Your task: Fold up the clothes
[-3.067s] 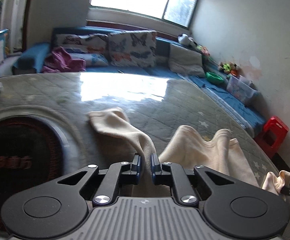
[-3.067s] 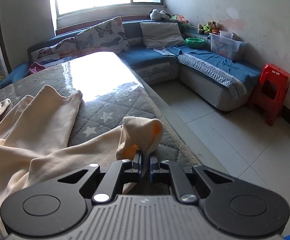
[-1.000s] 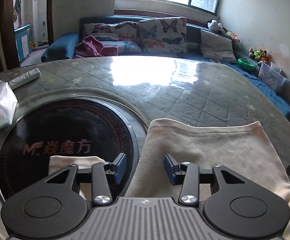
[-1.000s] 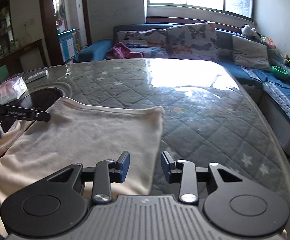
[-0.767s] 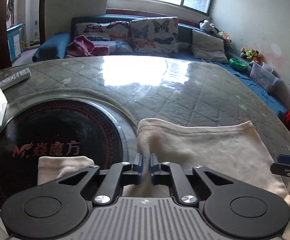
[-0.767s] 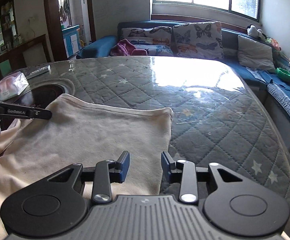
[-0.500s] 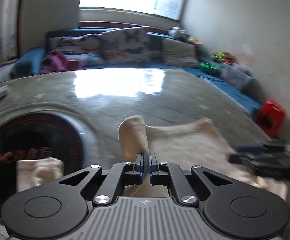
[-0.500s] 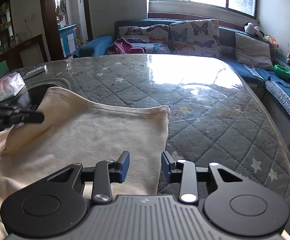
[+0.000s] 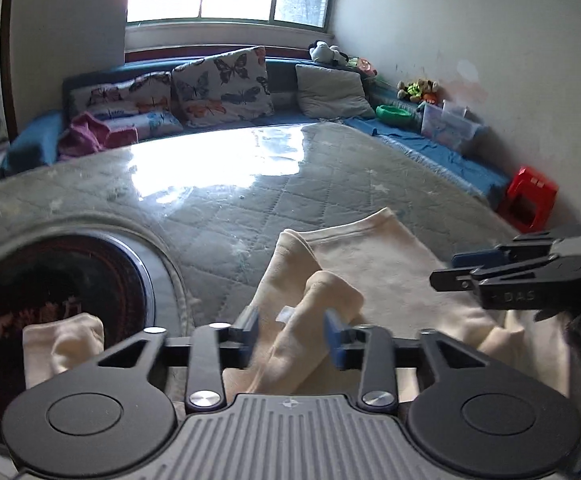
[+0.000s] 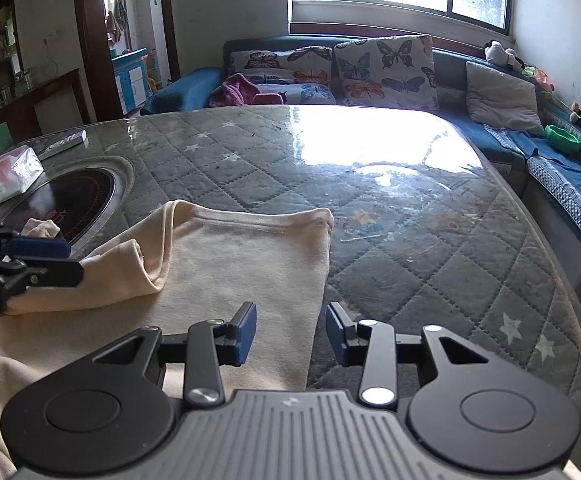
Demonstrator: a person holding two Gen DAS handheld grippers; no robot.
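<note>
My left gripper (image 9: 292,334) has its jaws apart, with a folded-over flap of the cream garment (image 9: 374,264) lying between them; nothing is pinched. My right gripper (image 10: 291,330) is also spread wide, hovering over the garment's near right edge. The garment lies flat on the quilted, glass-topped table (image 10: 430,248), its left part doubled over toward the middle.

Containers: a green bowl (image 9: 394,112) sits on the blue sofa (image 9: 430,148), contents not visible; beside it is a clear plastic bin (image 9: 448,126), contents unreadable. A tissue pack (image 10: 8,182) rests by the round black inset plate (image 10: 70,200).

Writing: "DAS" on the right gripper's finger in the left view; red characters on the plate, blurred.
</note>
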